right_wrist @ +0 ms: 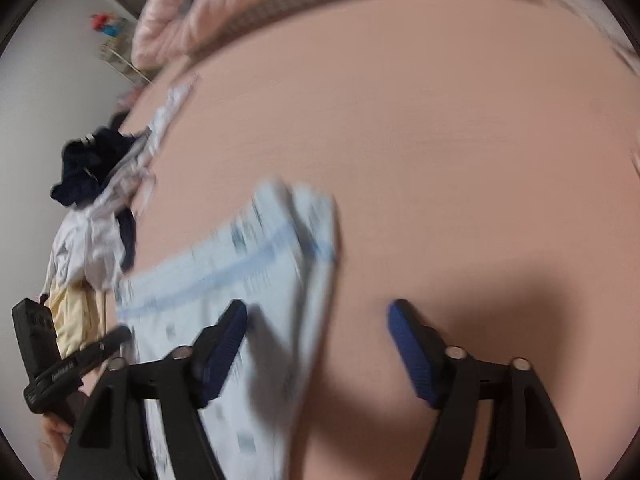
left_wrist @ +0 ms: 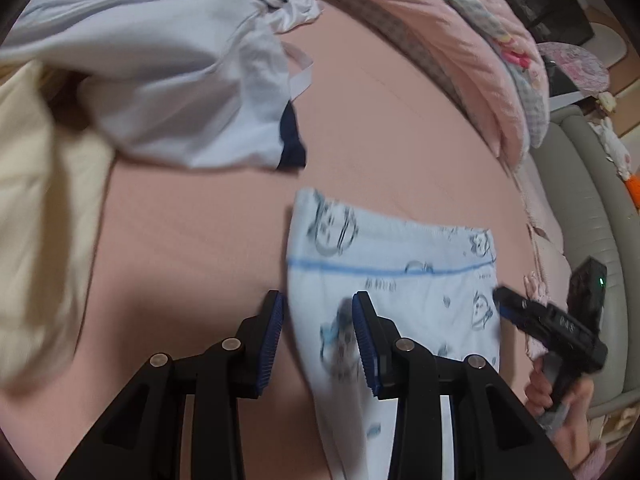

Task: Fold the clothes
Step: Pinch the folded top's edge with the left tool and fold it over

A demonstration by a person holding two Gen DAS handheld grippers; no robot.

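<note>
Pale-blue printed cotton garment (left_wrist: 392, 264) flat on smooth pink sheet (left_wrist: 380, 128), left gripper (left_wrist: 318, 336) and right gripper (right_wrist: 318, 344) jaws apart, empty.

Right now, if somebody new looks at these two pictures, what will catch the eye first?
First, the pale blue printed garment spread on the pink bed sheet, right ahead of both open hand-held grippers, left and right. Next, the heap of white and navy clothes beyond it, on the left gripper's side. A pink quilt is bunched along the far edge.
</note>
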